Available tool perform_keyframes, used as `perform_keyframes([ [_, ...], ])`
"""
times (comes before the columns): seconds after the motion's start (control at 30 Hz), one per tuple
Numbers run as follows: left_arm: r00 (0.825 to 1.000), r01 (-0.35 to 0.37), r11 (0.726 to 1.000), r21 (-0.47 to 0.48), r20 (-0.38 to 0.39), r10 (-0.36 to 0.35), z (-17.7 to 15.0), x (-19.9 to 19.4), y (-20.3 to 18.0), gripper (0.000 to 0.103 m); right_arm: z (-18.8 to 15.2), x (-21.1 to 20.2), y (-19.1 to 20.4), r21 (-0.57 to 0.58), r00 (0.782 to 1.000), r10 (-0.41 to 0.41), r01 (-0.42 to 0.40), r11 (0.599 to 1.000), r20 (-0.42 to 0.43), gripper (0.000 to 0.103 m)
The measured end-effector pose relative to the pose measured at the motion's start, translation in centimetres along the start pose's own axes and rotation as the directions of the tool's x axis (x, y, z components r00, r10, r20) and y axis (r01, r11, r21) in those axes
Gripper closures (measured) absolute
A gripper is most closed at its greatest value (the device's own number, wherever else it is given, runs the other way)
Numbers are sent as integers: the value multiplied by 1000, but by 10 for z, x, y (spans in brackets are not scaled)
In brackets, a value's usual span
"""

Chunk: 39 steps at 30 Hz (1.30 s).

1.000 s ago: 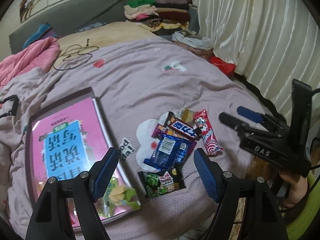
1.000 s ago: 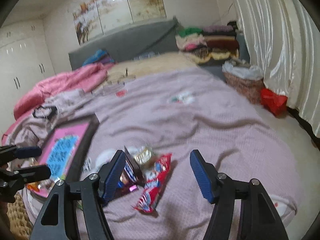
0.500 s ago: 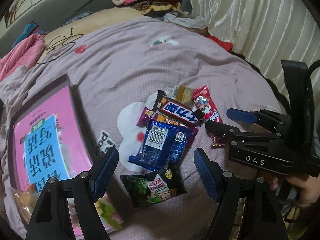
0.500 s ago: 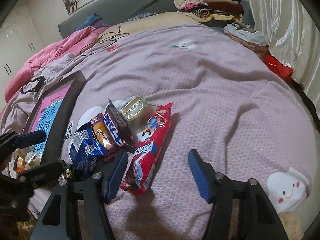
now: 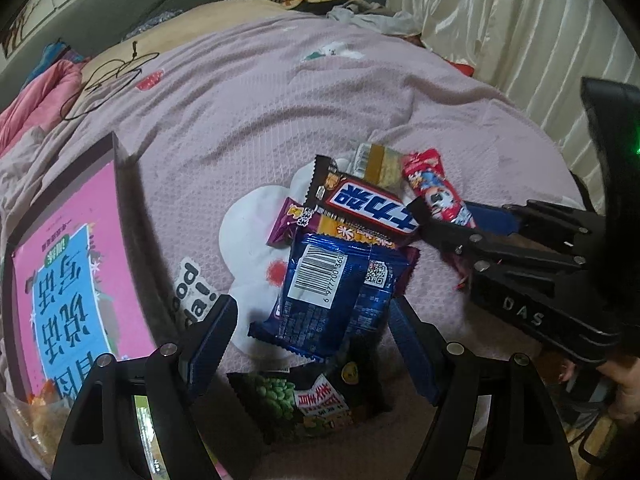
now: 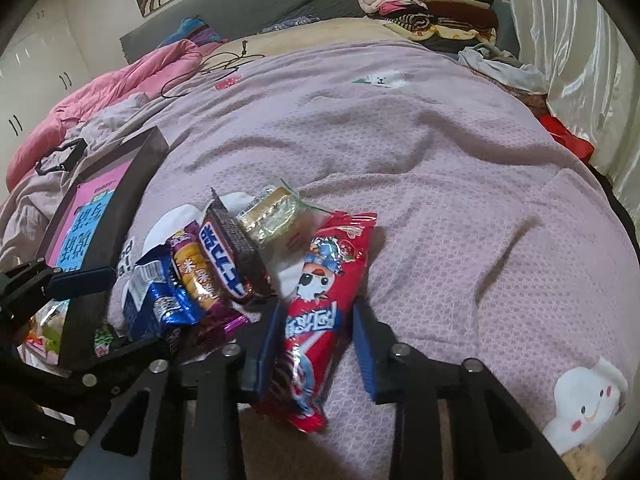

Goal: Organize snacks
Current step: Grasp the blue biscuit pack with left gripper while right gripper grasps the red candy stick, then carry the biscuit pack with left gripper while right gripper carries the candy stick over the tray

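Note:
Several snack packets lie heaped on the lilac bedspread. My right gripper (image 6: 316, 340) is closing its jaws, and both pads sit against the sides of the red cartoon packet (image 6: 324, 280), near its lower end. The left wrist view shows that gripper (image 5: 448, 216) reaching in from the right over the red packet (image 5: 436, 188). My left gripper (image 5: 312, 302) stands open, astride the lower end of the blue packet (image 5: 328, 292) and above a green pea packet (image 5: 304, 400). A dark chocolate bar (image 5: 368, 204), a purple bar (image 5: 292, 220) and a gold wafer (image 5: 380, 160) lie between.
A dark-rimmed tray (image 5: 120, 184) with a pink printed sheet lies to the left, with a snack bag in its near corner. Folded clothes (image 6: 420, 12), a pink quilt (image 6: 100, 92) and a black cable (image 6: 216, 68) lie farther back. White curtains (image 6: 580, 60) line the right side.
Both grippers have sunk toward the snack heap. The right jaws have narrowed from wide apart to close around the red packet. The left jaws kept their width.

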<state>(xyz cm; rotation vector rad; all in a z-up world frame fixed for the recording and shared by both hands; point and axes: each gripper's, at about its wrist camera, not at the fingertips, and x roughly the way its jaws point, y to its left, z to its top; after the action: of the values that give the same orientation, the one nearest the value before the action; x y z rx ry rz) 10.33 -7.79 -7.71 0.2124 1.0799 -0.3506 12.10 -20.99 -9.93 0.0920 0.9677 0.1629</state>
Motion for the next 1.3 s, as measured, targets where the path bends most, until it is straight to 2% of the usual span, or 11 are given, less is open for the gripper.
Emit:
perform_keyframes([
  [0.17,1000,27,998,-50,-11,-27,2,11,5,24,3,-5,-11,43,1000,2,-4,999,29,79],
  [0.23,999,46,997,-67,-13,-47,3,14,6,31,3,-7,-13,56,999,9,-11,998,39,79],
  [0.33,1000,30,998,-55,-1,-30,4,15,4,38,3,-10,-18,76,998,21,-25,997,53,79],
  [0.37,999,38,998,-51,5,-38,5,14,4,49,3,-12,-20,86,998,25,-30,996,62,79],
  [0.53,997,70,994,-85,18,-69,5,10,10,49,4,-28,-31,129,989,48,-66,989,137,80],
  [0.7,995,88,991,-103,65,-82,8,-8,14,50,6,-47,-31,106,971,81,-107,989,224,80],
  [1.03,981,117,982,-150,172,-90,7,-56,30,50,7,-60,-17,49,948,147,-167,985,281,80],
  [1.3,974,104,975,-195,216,-61,-2,-81,53,50,4,-75,-1,-20,928,183,-187,982,325,80],
])
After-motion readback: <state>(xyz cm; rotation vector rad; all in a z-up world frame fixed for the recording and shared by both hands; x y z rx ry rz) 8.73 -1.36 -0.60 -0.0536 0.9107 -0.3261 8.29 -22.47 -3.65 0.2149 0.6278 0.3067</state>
